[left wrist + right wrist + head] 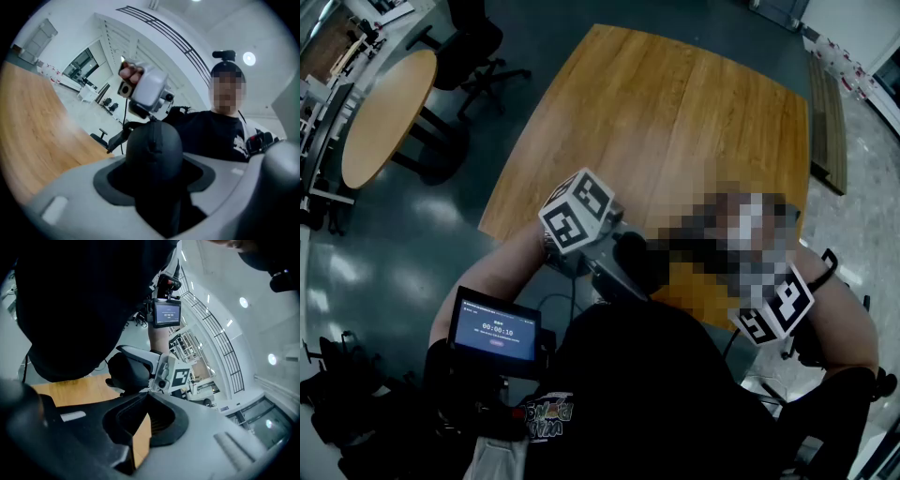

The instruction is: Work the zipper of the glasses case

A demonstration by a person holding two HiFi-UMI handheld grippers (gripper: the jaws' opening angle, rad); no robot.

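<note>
The black glasses case stands on end between the jaws of my left gripper, which is shut on it and holds it level above the table's near edge. In the head view the case shows dark beside the left gripper's marker cube. My right gripper is shut, its tips close to the case. From the left gripper view the right gripper comes down onto the case's top end. I cannot see whether the zipper pull is pinched.
A wooden table lies ahead of me. A round table and an office chair stand at the left, a bench at the right. A small screen sits at my chest.
</note>
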